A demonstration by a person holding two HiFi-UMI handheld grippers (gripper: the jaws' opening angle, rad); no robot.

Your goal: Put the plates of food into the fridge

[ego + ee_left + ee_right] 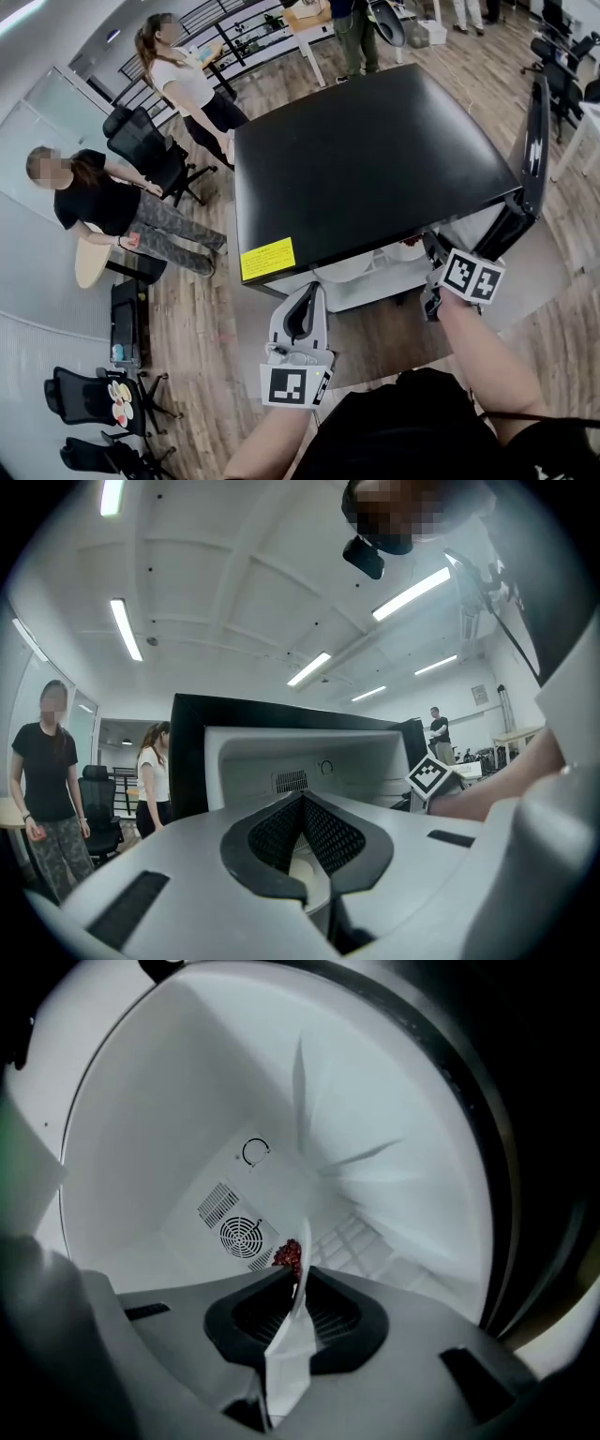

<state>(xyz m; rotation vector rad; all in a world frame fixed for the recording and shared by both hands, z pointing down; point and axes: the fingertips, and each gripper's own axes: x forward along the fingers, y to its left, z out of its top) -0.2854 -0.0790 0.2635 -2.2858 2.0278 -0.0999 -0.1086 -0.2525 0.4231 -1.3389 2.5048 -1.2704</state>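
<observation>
The right gripper [295, 1274], fingers clamped on the plate [281, 1358] rim inside the fridge [169, 1101], should level it before the shelf [361, 1237]. The left gripper [302, 801] has its fingers together, empty.

One fridge [366, 159]. Two grippers: left gripper [307, 292], right gripper [433, 248]. One plate [286, 1354] with food. Two people: person in black [98, 202], person in white [187, 84].

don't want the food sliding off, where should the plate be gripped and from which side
Take the plate by its thin rim, edge-on from the near side, as the right gripper has it. It is flat, so only the rim fits the jaws, and the red food lies beyond the pads.
</observation>
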